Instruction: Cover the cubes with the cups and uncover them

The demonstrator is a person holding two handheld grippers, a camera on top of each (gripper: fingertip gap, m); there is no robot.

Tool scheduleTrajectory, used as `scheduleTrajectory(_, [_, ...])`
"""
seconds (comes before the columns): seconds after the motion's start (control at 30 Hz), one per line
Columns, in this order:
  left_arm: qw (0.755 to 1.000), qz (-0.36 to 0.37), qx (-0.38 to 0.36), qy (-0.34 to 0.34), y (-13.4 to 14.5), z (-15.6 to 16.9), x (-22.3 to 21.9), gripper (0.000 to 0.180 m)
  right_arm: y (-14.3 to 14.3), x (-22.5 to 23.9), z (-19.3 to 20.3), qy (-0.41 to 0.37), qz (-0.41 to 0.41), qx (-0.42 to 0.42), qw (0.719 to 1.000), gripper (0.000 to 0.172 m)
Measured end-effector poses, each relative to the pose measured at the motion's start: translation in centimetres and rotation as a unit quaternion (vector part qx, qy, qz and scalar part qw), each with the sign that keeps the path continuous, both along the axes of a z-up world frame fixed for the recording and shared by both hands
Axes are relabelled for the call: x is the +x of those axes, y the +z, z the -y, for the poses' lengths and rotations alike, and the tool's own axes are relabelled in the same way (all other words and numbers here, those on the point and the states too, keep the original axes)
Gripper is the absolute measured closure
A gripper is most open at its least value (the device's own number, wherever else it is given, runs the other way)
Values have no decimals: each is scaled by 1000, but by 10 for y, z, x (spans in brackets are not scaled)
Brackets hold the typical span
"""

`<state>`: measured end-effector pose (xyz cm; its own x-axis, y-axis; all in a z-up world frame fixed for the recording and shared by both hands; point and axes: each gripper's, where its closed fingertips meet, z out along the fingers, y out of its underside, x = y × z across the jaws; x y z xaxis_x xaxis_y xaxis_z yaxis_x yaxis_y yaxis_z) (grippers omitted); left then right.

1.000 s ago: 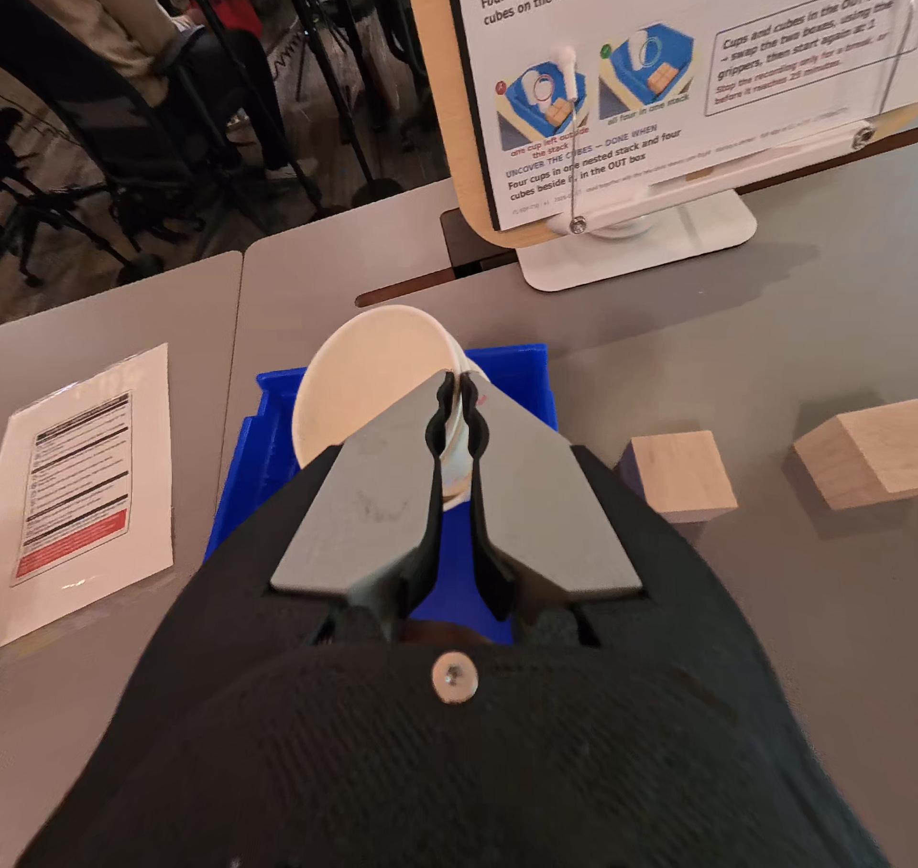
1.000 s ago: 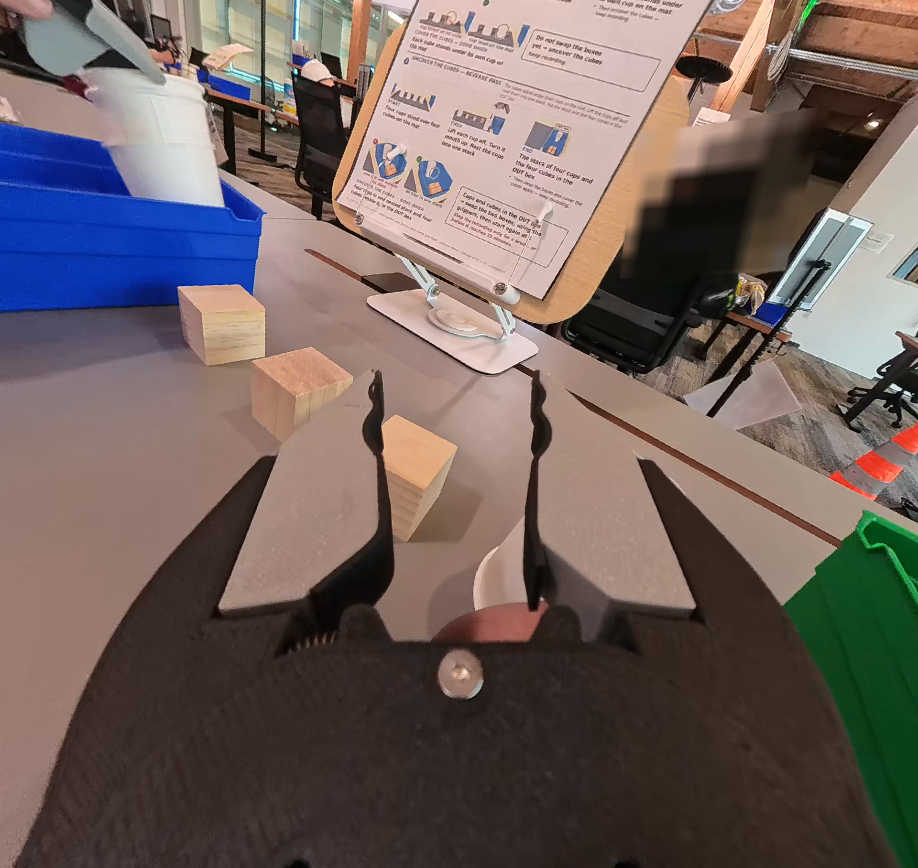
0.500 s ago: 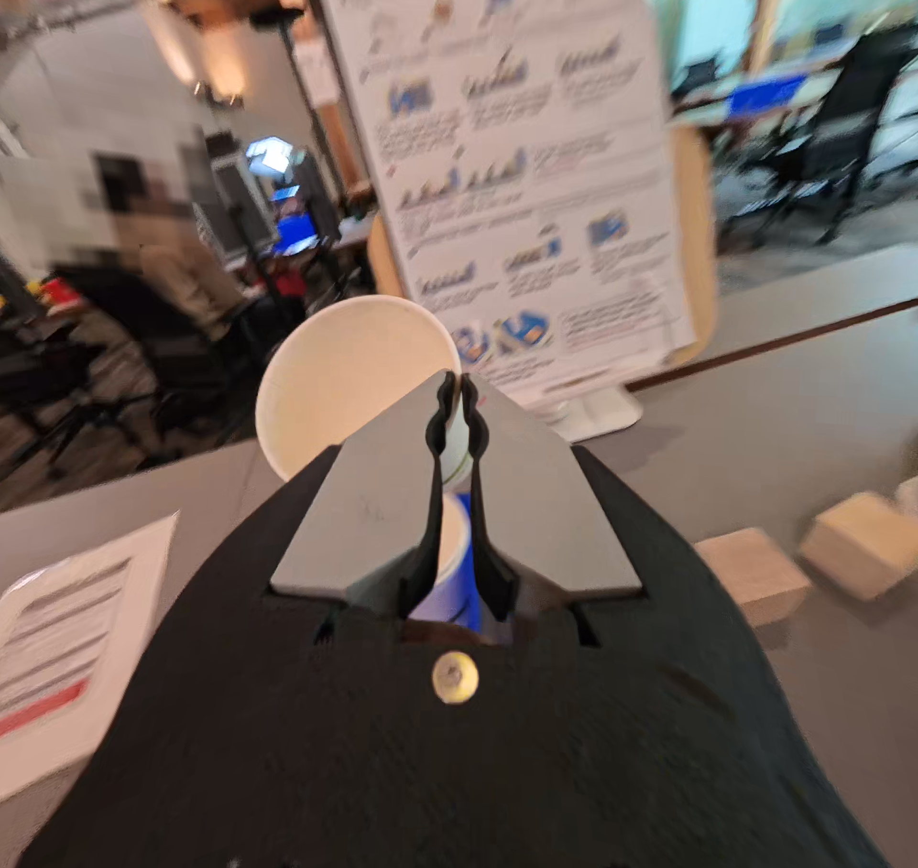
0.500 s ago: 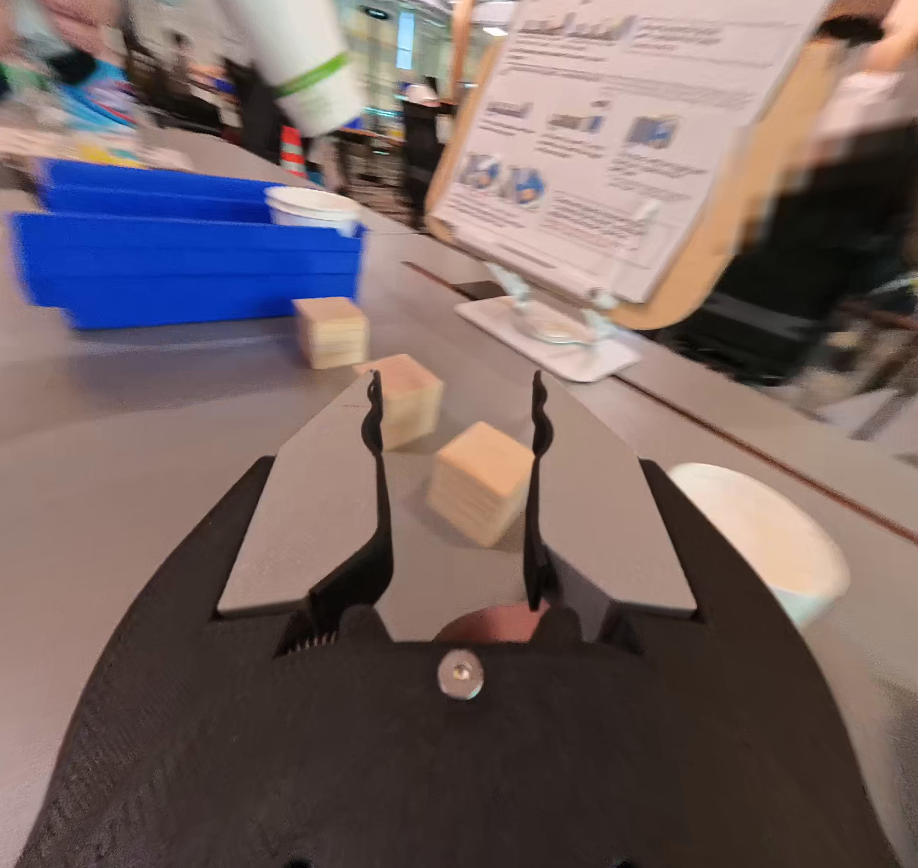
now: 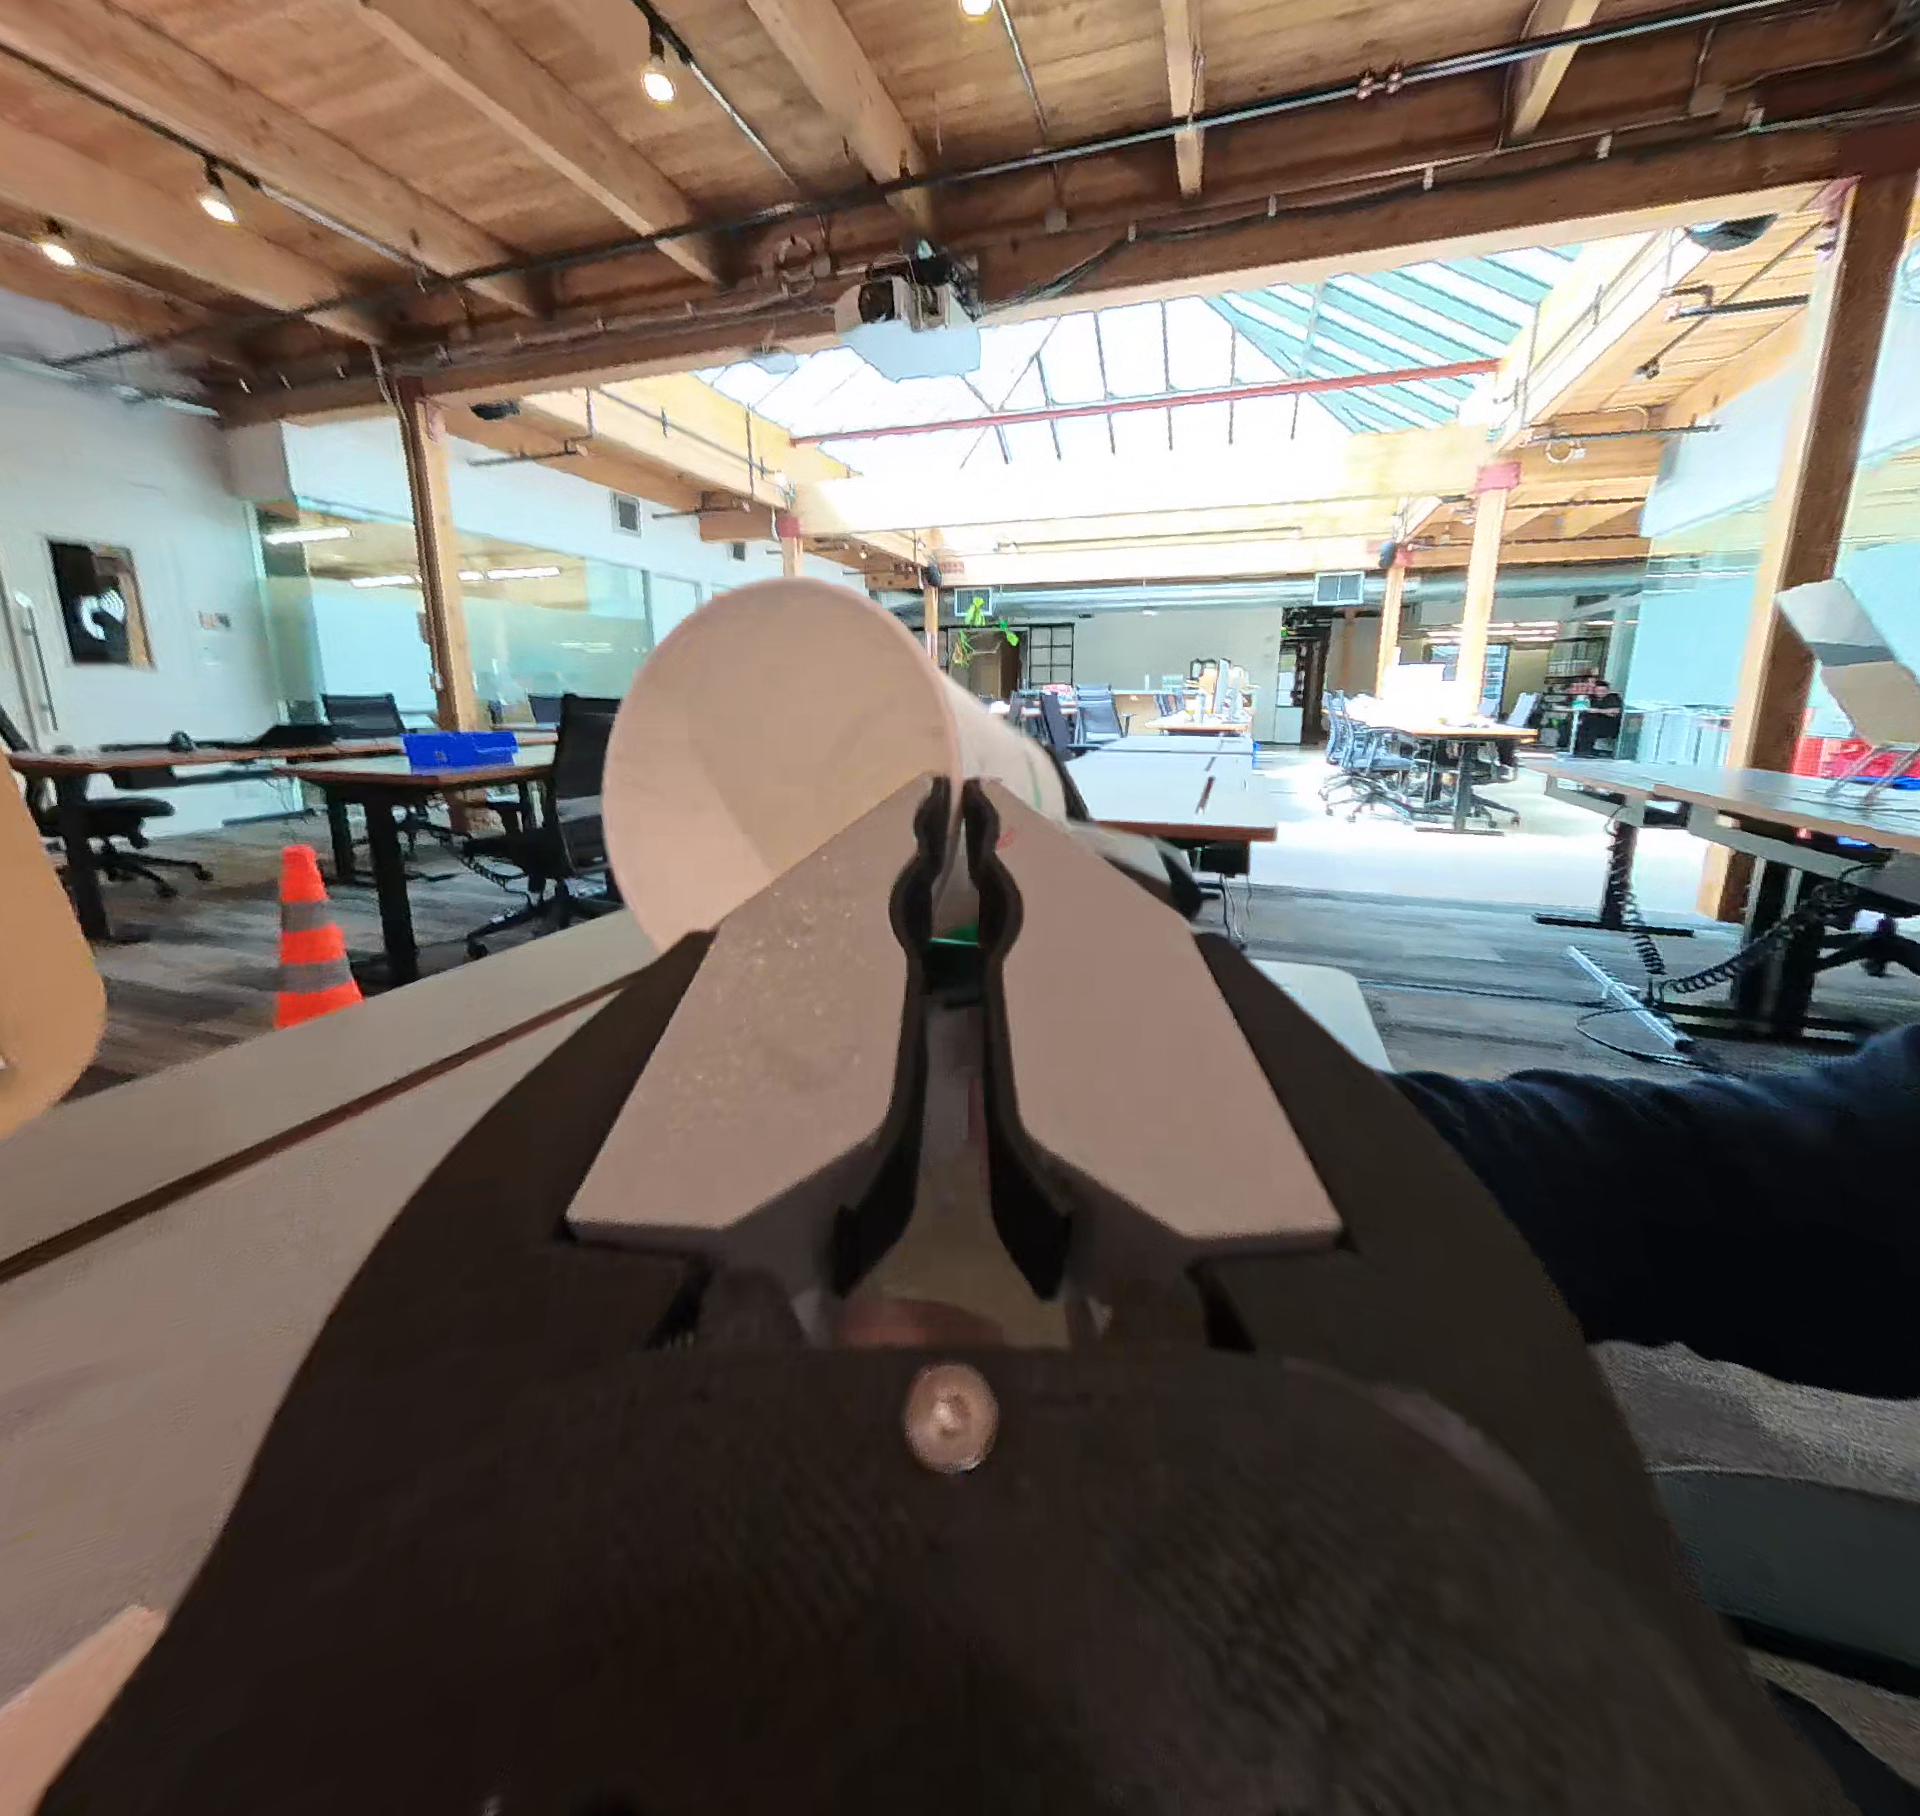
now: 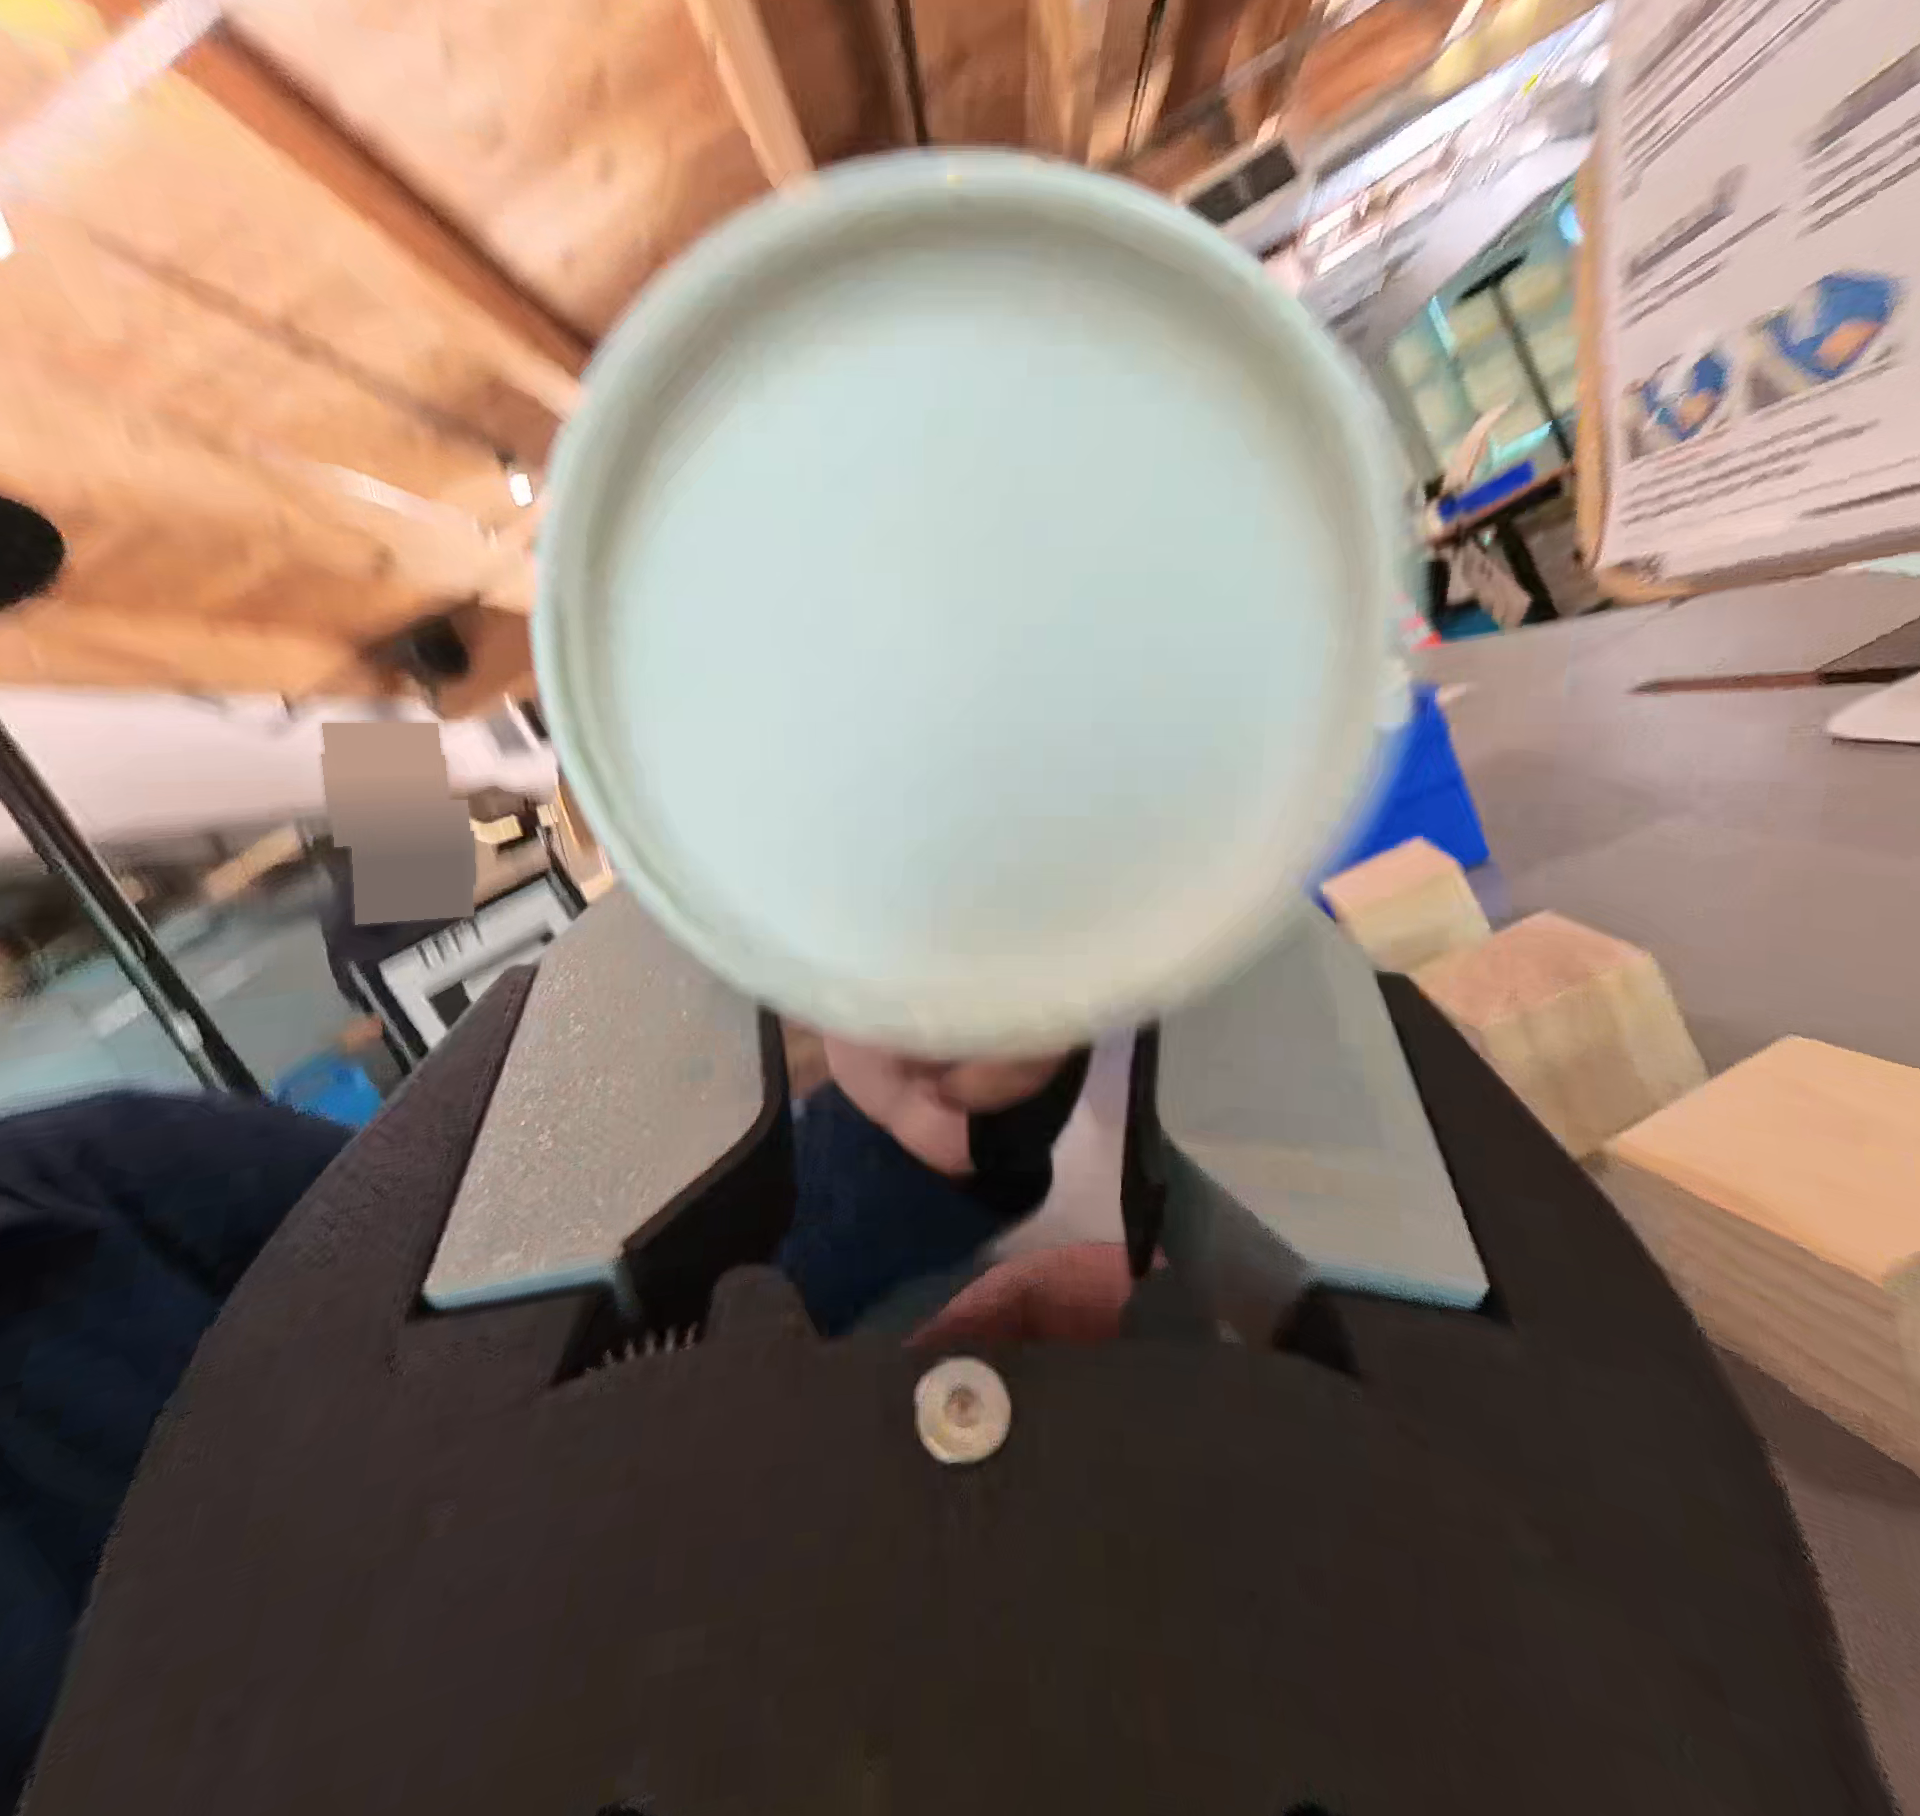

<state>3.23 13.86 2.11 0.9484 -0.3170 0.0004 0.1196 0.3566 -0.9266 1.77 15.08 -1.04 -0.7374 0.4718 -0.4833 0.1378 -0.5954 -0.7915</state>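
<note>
An open office with a timber ceiling and rows of desks lies behind a grey table (image 6: 1714,831). A white paper cup (image 5: 769,748) is held up on its side, its wall pinched between the closed fingers of the left gripper (image 5: 954,810). Its flat base (image 6: 966,613) faces the right gripper (image 6: 961,935), whose fingertips are hidden behind it, so its state cannot be told. Three wooden cubes (image 6: 1558,1018) sit on the table beside a blue bin (image 6: 1423,790).
</note>
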Motion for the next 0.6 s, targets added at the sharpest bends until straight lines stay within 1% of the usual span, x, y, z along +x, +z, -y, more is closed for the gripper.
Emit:
scheduleTrajectory(0.07, [1000,-6,-18,-22,-8,-5,5,179,10,0,-26,-22,-6,-51,998,97])
scheduleTrajectory(0.1, [999,-18,-40,-26,-17,-11,8,180,13,0,-34,-37,-9,-57,998,96])
scheduleTrajectory(0.17, [995,-54,-84,-27,-40,-22,16,178,15,0,-42,-69,-14,-47,996,91])
scheduleTrajectory(0.23, [988,-74,-130,-37,-63,-31,26,178,15,-2,-44,-85,-17,-38,995,88])
scheduleTrajectory(0.33, [977,-119,-175,-32,-86,-39,34,177,10,-5,-42,-94,-10,-22,995,81])
scheduleTrajectory(0.4, [973,-123,-195,-30,-95,-41,34,177,4,-10,-43,-110,0,-1,994,81])
scheduleTrajectory(0.47, [970,-108,-218,-18,-101,-44,27,178,-1,-14,-48,-147,2,36,988,82])
scheduleTrajectory(0.53, [966,-88,-243,11,-109,-48,12,180,-6,-18,-59,-212,-1,83,974,83])
scheduleTrajectory(0.6, [962,-63,-262,49,-114,-49,-8,180,-13,-24,-77,-293,14,139,946,83])
